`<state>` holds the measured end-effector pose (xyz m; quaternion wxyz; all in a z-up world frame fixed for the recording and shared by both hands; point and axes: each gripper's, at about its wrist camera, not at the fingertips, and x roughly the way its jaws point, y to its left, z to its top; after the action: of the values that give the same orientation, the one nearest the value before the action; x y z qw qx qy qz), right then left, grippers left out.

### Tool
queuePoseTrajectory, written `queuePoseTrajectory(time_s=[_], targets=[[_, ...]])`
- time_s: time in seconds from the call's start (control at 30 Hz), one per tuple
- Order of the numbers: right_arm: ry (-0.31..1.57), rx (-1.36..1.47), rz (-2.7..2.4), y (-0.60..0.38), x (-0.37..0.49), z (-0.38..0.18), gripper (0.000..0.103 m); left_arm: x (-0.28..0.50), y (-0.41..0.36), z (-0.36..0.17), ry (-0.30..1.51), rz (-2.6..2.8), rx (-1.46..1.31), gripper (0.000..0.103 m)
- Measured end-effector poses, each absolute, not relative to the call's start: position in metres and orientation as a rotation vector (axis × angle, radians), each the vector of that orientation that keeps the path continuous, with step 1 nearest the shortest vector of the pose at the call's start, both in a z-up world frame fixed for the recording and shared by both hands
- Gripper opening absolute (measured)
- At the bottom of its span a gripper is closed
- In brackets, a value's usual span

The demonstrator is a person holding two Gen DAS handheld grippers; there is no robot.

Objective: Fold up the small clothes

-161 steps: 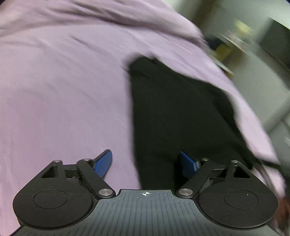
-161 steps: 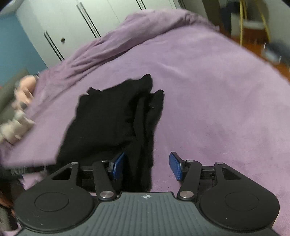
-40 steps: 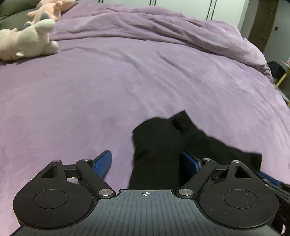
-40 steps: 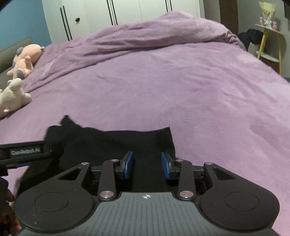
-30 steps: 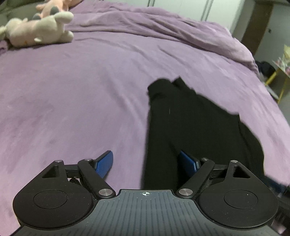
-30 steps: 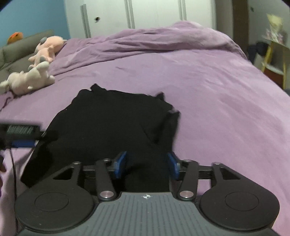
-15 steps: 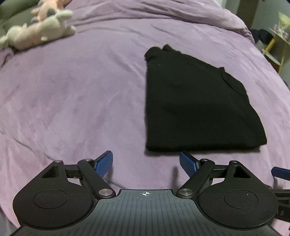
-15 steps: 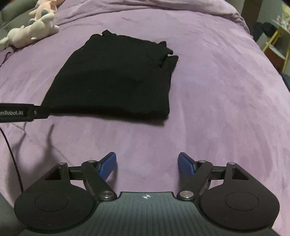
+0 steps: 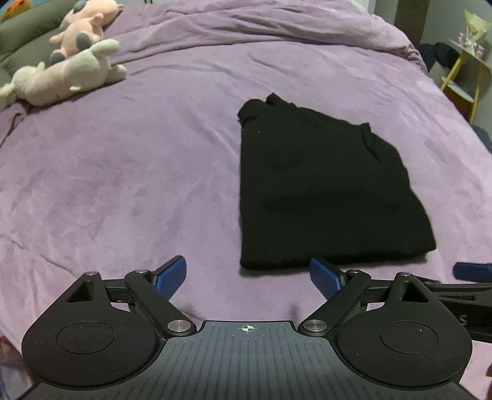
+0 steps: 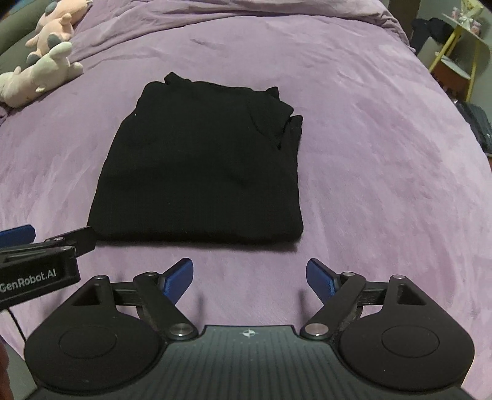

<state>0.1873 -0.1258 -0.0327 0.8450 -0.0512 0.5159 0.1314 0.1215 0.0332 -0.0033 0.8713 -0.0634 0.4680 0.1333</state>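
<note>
A black garment (image 9: pixel 319 190) lies folded into a flat rectangle on the purple bed cover (image 9: pixel 123 172). It also shows in the right wrist view (image 10: pixel 209 163), with a small sleeve fold at its far right corner. My left gripper (image 9: pixel 247 274) is open and empty, just short of the garment's near edge. My right gripper (image 10: pixel 249 278) is open and empty, a little back from the same near edge. The left gripper's body (image 10: pixel 37 261) shows at the left of the right wrist view.
Plush toys (image 9: pixel 64 74) lie at the far left of the bed, also seen in the right wrist view (image 10: pixel 43 64). A bunched purple duvet (image 9: pixel 276 27) lies along the far side. A yellow-legged side table (image 9: pixel 467 70) stands beyond the bed's right edge.
Both grippers have let go of the garment and drawn back toward the near side. The right gripper's jaws have opened wide. The garment now lies flat and folded.
</note>
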Motion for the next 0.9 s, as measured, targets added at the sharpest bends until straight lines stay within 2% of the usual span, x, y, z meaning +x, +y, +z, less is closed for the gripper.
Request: queuePoseTrajectory(time_s=[0.27,0.9], targets=[[1.097,-0.092,0.259,-0.122,0.193,-0.033,0.082,0.122,0.040,-0.001,0.975,0.295,-0.172,0.096],[1.060,-0.085,0.256,-0.125,0.188,-0.023,0.082,0.123,0.033,0.004,0.979,0.312,-0.125,0.096]])
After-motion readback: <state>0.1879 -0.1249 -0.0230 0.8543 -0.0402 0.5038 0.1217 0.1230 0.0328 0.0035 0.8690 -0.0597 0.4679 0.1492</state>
